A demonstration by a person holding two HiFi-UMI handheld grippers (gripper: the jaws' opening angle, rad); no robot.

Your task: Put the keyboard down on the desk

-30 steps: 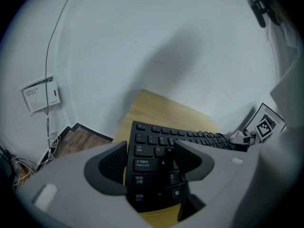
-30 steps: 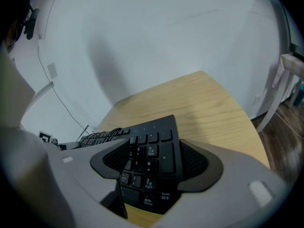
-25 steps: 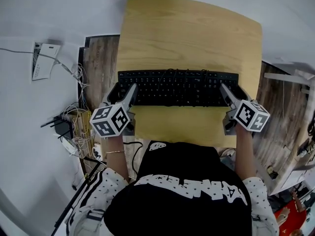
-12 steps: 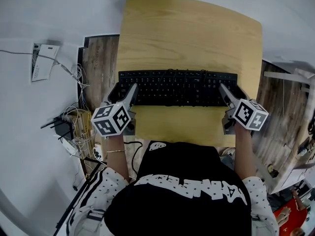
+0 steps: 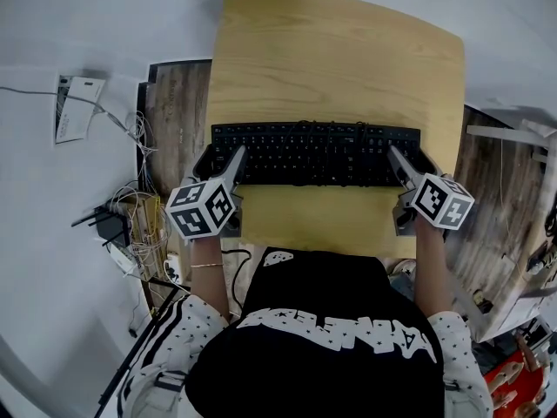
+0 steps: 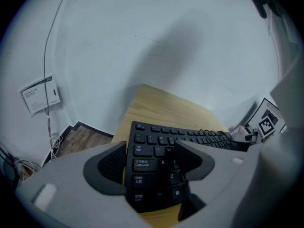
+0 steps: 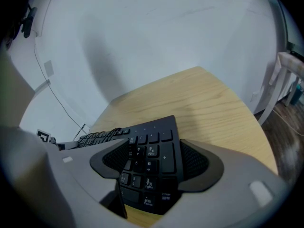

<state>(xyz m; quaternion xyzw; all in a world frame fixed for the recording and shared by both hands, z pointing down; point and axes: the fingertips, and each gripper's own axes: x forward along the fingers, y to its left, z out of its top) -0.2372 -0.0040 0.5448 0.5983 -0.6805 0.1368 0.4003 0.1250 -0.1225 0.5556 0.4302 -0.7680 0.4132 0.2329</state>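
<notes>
Held: long black plastic keyboard [image 5: 315,154], long axis left-right across pale wooden bench [image 5: 339,59]. Ends clamped: left tool [image 5: 228,162] on left end, right tool [image 5: 402,165] on right end. Likely move is straight down; bench contact unclear.

Head view overhead, gripper views share keyboard [image 5: 315,155]

The left gripper [image 5: 224,160] and the right gripper [image 5: 406,165] are being held forward, well apart, jaws being pressed onto opposite ends of the keyboard [image 5: 313,153].
</notes>
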